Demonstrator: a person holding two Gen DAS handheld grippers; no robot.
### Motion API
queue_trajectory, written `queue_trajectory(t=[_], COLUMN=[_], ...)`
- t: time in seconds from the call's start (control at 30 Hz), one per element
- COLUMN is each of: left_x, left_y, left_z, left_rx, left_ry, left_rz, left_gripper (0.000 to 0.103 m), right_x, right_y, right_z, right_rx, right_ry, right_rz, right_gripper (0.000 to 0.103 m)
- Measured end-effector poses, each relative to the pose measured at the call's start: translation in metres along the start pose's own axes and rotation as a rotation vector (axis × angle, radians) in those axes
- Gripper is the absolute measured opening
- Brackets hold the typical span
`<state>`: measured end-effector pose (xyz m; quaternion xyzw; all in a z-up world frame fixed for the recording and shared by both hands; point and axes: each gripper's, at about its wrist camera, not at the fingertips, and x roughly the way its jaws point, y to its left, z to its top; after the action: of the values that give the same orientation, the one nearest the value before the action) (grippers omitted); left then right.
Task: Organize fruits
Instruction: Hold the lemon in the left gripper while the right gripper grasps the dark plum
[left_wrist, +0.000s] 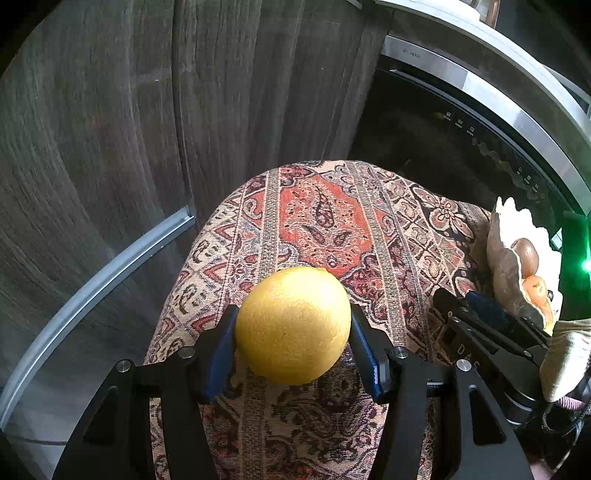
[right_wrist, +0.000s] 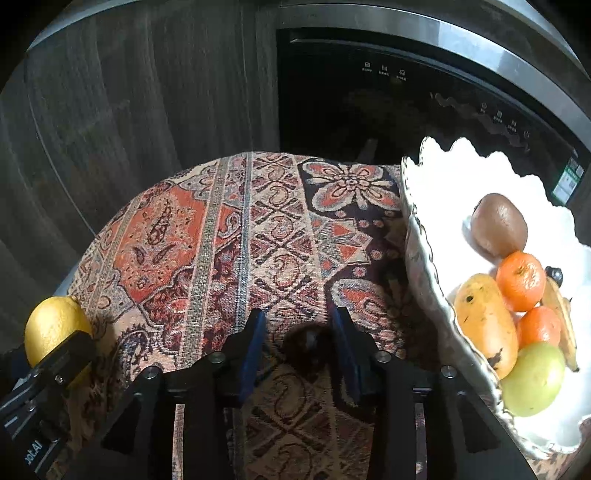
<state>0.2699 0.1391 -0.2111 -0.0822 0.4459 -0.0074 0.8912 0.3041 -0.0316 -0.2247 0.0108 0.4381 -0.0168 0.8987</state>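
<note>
Yellow lemon (left_wrist: 293, 325) sits on the patterned cloth (left_wrist: 325, 221), pinched between the left gripper (left_wrist: 293, 345) pads, while the right gripper (right_wrist: 299, 354) stands parted around a dark fruit (right_wrist: 308, 341) beside the white bowl (right_wrist: 424, 251) of fruit.

I read little here. White letters "DAS" stand on the black body of the right gripper (left_wrist: 476, 325). Part of a word, "ot.AI", stands on the left gripper (right_wrist: 51, 373). The small white icons and captions on the dark appliance panel (right_wrist: 384, 70) are too small to read.
</note>
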Motion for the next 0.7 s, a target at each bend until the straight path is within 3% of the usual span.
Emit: queue_trajectory(t=[0.2, 0.3, 0.7], left_x=[0.002, 0.002, -0.004], left_y=[0.0, -0.001, -0.005], left_z=[0.0, 0.0, 0.0], left_rx=[0.003, 0.007, 0.016], left_ry=[0.002, 0.002, -0.008], left_rz=[-0.001, -0.003, -0.013], left_gripper=[0.057, 0.057, 0.057], right_x=[0.005, 0.004, -0.018], right_y=[-0.005, -0.005, -0.01], right_z=[-0.005, -0.006, -0.007], right_rx=[0.01, 0.007, 0.013], right_ry=[0.007, 0.004, -0.014], right_rz=[0.009, 0.016, 0.059], right_gripper=[0.038, 0.028, 0.027])
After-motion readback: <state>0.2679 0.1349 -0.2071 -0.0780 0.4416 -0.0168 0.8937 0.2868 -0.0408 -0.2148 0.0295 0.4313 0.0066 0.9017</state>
